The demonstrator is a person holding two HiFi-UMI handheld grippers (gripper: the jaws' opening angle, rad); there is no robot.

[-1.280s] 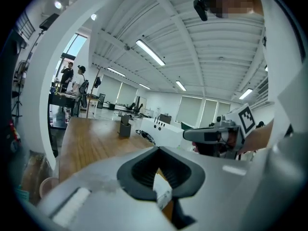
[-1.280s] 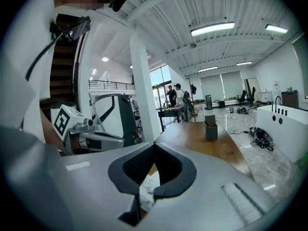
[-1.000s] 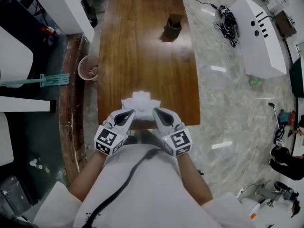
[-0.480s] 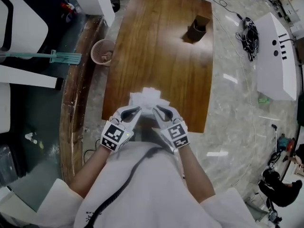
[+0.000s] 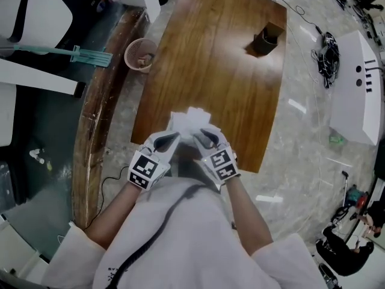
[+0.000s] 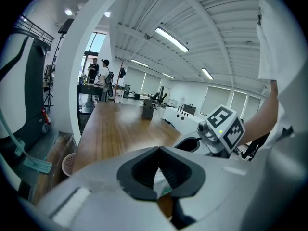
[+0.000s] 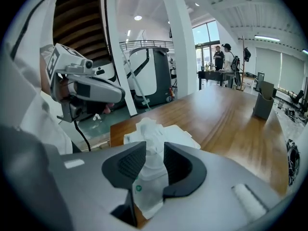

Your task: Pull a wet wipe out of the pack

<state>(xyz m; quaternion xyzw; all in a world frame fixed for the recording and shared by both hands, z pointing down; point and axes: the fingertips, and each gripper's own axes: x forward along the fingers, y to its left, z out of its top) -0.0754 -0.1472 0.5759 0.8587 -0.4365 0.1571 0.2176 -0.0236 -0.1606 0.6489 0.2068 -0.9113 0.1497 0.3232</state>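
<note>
Right gripper (image 7: 154, 152) — just opening (wipe (image 7: 147, 127) between)

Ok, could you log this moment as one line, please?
left gripper: shut | right gripper: jaws just opened, wet wipe between them, unpinched | wipe pack: on wooden table

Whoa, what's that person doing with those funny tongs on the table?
A person is working on a pack of wet wipes at the near edge of the wooden table, with tongs in each hand. The left tongs are closed and seem to pinch the pack to hold it. The right tongs have just been opening, and a wet wipe sticks up between them, no longer squeezed.
</note>
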